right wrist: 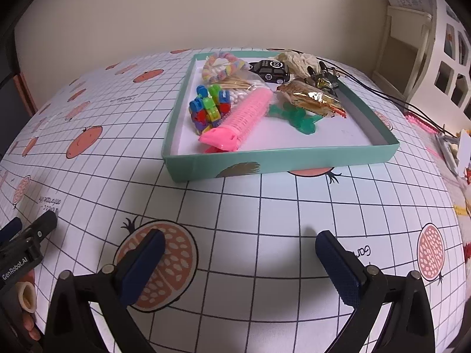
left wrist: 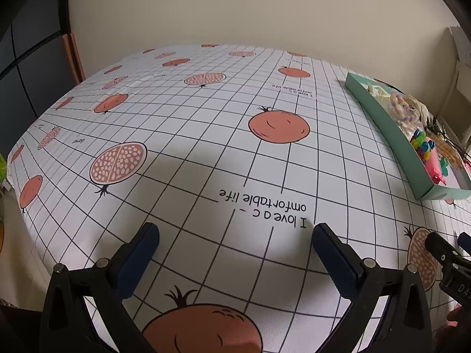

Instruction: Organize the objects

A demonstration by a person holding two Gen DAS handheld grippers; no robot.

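A shallow teal box stands on the table, ahead of my right gripper, which is open and empty above the cloth. Inside lie a pink hair roller, a cluster of colourful plastic blocks, a pastel bracelet, a black toy car, a gold snack packet, a green rubbery toy and a bag of toothpicks and cotton swabs. My left gripper is open and empty over bare cloth; the teal box sits far to its right.
A white tablecloth with a black grid and pomegranate prints covers the table. Black cables trail off the box's far right corner. A white shelf unit stands at the right, a beige wall behind. The other gripper shows at the left edge.
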